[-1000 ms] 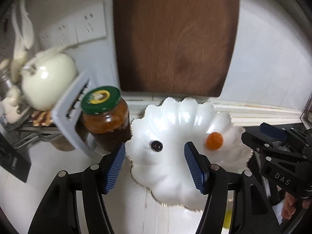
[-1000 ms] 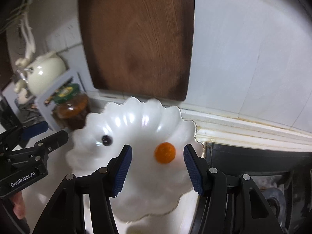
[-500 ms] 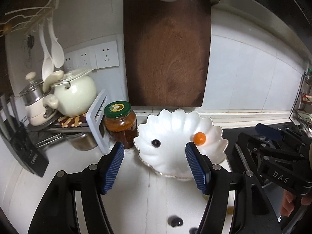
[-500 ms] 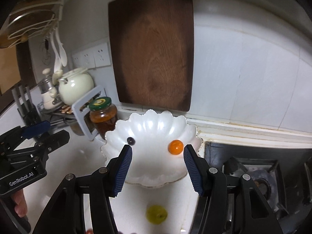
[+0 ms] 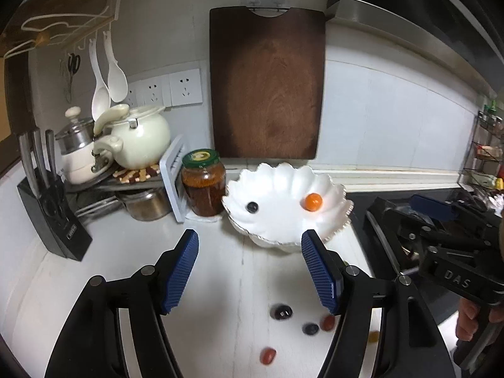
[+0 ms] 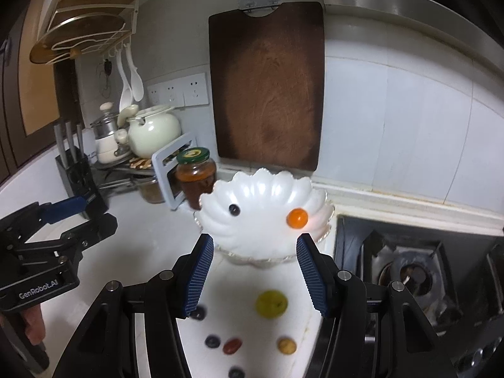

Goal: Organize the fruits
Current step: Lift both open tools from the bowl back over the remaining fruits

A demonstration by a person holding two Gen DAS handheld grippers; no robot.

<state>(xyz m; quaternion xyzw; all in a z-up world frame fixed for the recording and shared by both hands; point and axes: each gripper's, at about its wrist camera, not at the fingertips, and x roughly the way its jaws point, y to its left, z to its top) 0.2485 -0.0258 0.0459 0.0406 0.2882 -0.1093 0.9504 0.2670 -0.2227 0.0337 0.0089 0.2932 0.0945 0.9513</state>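
A white scalloped bowl point(image 5: 283, 233) point(image 6: 261, 239) stands on the white counter and holds an orange fruit point(image 5: 313, 202) point(image 6: 297, 218) and a dark berry point(image 5: 252, 207) point(image 6: 234, 209). Loose fruits lie on the counter in front of it: a green one point(image 6: 271, 304), a yellow one point(image 6: 286, 345), a red one point(image 6: 232, 346) point(image 5: 268, 355), and dark berries point(image 6: 212, 341) point(image 5: 282, 311). My left gripper point(image 5: 250, 271) is open and empty, back from the bowl. My right gripper point(image 6: 254, 272) is open and empty, above the loose fruits.
A jar with a green lid point(image 5: 203, 186) stands left of the bowl. A dark wooden cutting board point(image 5: 267, 82) hangs on the wall behind. A rack with a cream pot point(image 5: 138, 140) and a knife block point(image 5: 52, 217) are at the left. A gas stove point(image 6: 412, 271) is at the right.
Both grippers have drawn back and up from the bowl, still open. The bowl looks smaller and the loose fruits on the counter have come into view.
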